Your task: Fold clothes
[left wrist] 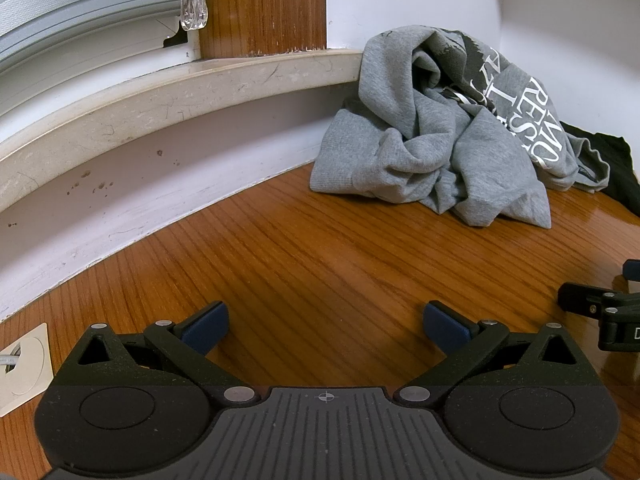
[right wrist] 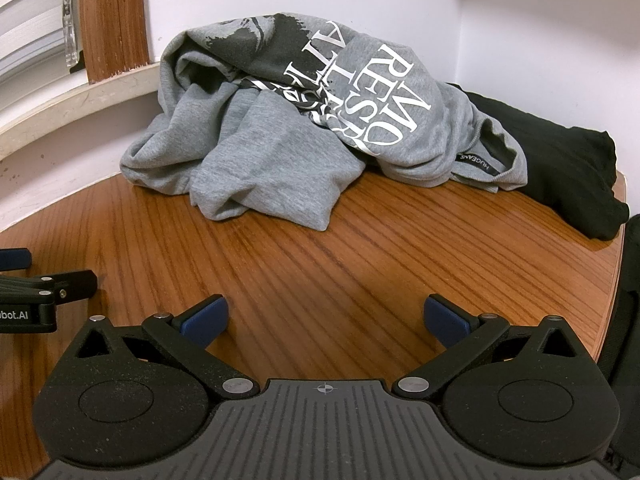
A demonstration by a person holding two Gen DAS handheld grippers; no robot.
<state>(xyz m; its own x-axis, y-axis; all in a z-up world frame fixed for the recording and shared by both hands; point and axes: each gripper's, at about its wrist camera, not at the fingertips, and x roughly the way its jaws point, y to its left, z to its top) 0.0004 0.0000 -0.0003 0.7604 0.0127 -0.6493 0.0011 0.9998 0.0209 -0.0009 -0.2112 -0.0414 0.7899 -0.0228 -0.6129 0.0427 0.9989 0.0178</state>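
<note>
A crumpled grey sweatshirt (left wrist: 432,148) with white lettering and a dark print lies heaped in the far corner of the wooden table (left wrist: 320,248). In the right wrist view the same grey sweatshirt (right wrist: 280,140) fills the middle distance, with a black garment (right wrist: 560,172) behind it at the right. My left gripper (left wrist: 326,324) hovers over bare wood, open and empty, well short of the clothes. My right gripper (right wrist: 326,320) is likewise open with nothing between its blue pads. Each gripper shows at the edge of the other's view.
A white wall and a stone window sill (left wrist: 160,96) curve along the table's left side, with a wooden frame (left wrist: 264,4) and blinds above. A white socket plate (left wrist: 24,364) sits at the table's left. The table's right edge (right wrist: 612,272) drops off beside a dark object.
</note>
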